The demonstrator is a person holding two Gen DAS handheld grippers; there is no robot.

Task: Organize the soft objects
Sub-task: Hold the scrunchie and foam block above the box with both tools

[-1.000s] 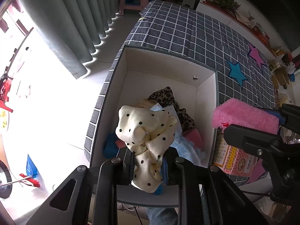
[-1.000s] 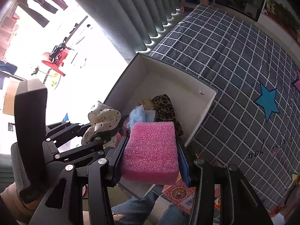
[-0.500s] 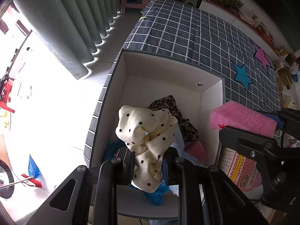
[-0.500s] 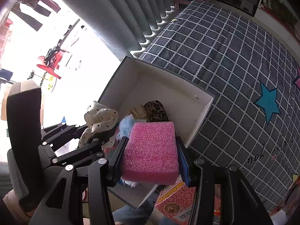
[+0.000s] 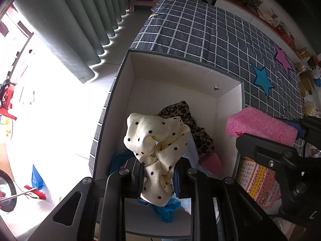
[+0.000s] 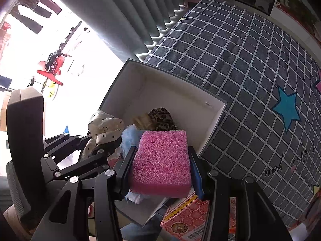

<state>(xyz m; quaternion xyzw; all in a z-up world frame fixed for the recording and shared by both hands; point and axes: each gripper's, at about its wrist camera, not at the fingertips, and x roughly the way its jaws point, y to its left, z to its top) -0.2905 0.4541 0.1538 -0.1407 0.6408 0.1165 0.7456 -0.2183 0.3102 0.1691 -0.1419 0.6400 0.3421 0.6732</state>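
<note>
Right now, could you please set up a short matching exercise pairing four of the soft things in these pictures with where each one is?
Things:
1. cream polka-dot cloth
2. pink sponge
3. leopard-print fabric
4. patterned red carton

Places:
A. lying inside the white box
B. clamped in the right claw
C. outside the box, beside its right wall
D. clamped in the left claw

Pairs: 1-D, 2-B, 3-A, 4-C
</note>
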